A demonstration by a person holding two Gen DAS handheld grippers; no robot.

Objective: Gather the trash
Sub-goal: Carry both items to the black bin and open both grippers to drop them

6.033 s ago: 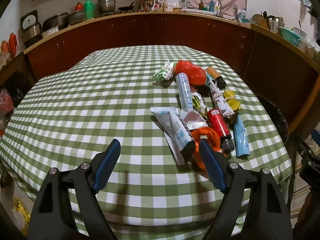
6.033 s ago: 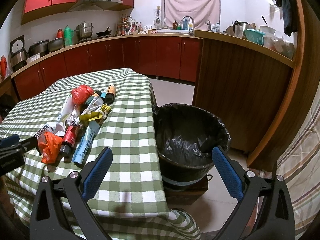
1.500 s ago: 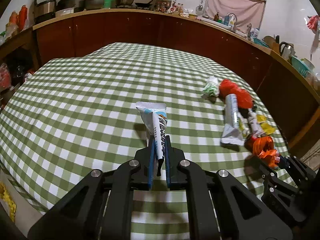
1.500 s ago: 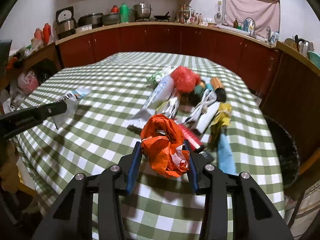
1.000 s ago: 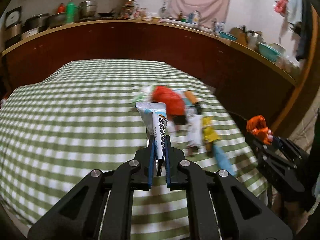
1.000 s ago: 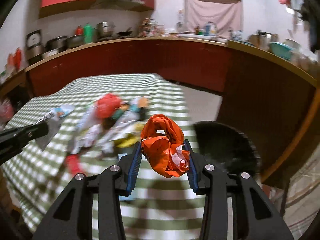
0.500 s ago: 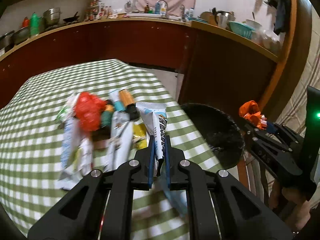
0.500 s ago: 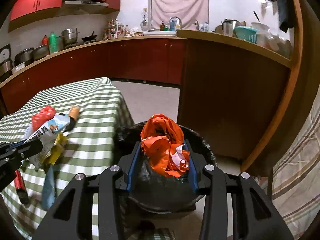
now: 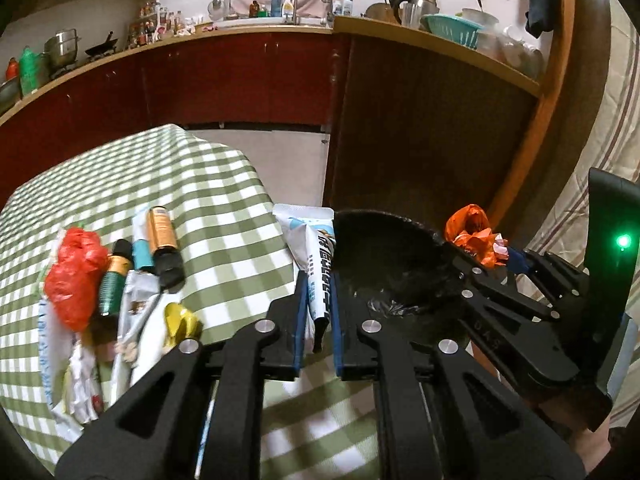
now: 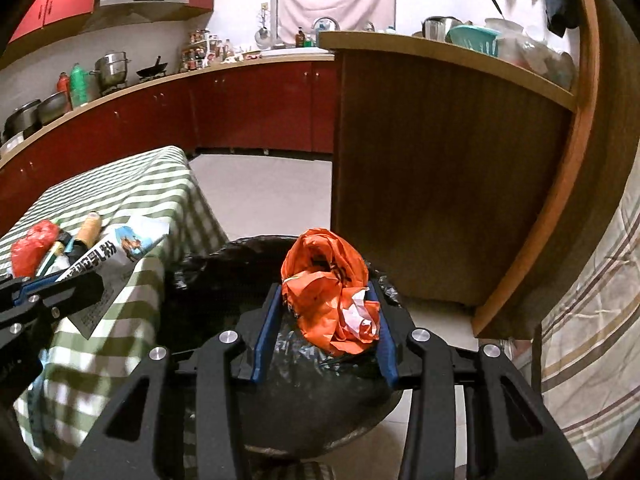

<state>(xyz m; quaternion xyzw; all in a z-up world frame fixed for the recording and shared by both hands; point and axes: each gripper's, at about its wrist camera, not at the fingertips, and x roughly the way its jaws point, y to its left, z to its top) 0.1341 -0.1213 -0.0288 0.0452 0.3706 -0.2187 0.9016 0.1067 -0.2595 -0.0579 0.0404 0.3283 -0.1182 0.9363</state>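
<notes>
My left gripper (image 9: 318,296) is shut on a white and blue wrapper (image 9: 314,240) and holds it over the table's edge beside the black-lined trash bin (image 9: 396,240). My right gripper (image 10: 326,312) is shut on a crumpled orange plastic bag (image 10: 328,284) and holds it above the open trash bin (image 10: 224,280). The right gripper with the orange bag (image 9: 474,236) also shows in the left wrist view at the bin's right rim. The left gripper with the wrapper (image 10: 120,248) shows at the left of the right wrist view.
A pile of trash lies on the green checked tablecloth (image 9: 224,200): a red bag (image 9: 76,268), an orange bottle (image 9: 162,236), a green bottle (image 9: 112,284) and a yellow wrapper (image 9: 180,320). A wooden counter panel (image 10: 440,160) stands behind the bin.
Both grippers have swung from the table toward the bin with their trash still held. The orange bag now hangs over the bin's opening and the wrapper is nearer its rim.
</notes>
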